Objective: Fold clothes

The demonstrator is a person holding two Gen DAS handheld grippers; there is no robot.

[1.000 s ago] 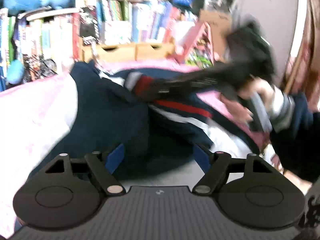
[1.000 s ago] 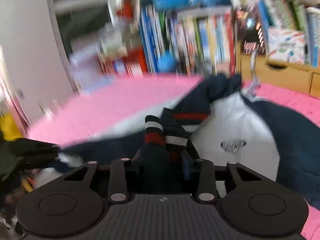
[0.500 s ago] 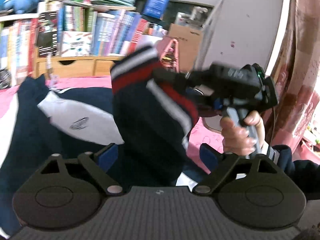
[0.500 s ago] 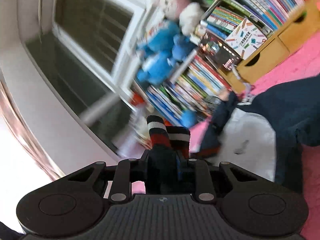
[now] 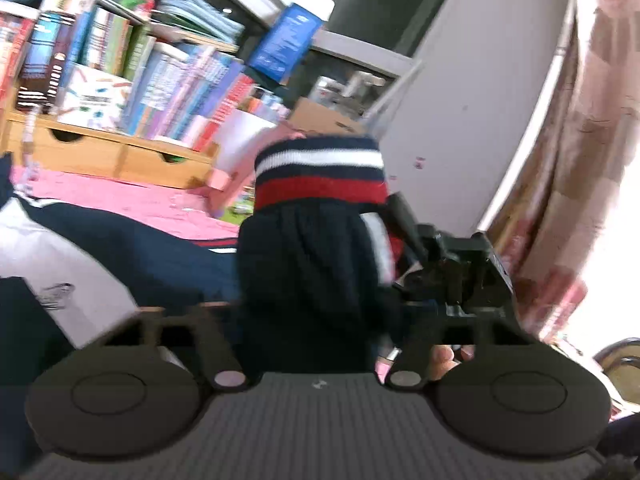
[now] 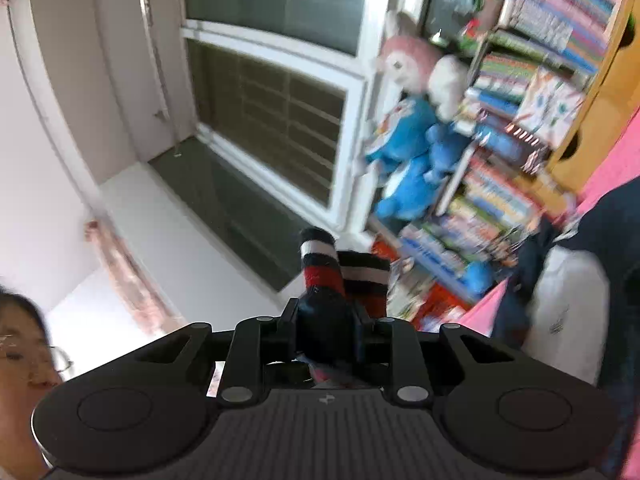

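While raised — striped cuff (image 6: pixel 344 276) in right tongs (image 6: pixel 326 316).

The navy jacket (image 5: pixel 168 256) has a white chest panel bearing a small logo; its body lies spread on the pink bed cover (image 5: pixel 120 196) below the bookshelf (image 5: pixel 132 92); one sleeve (image 5: pixel 308 264) is lifted upright off the bed, its ribbed cuff (image 5: pixel 320 176), striped navy, white and red, uppermost; the cloth below the cuff is bunched.

The navy sleeve (image 5: pixel 312 280) hides the left claw's (image 5: pixel 308 320) fingertips; blurred books (image 5: pixel 180 80) show no titles.
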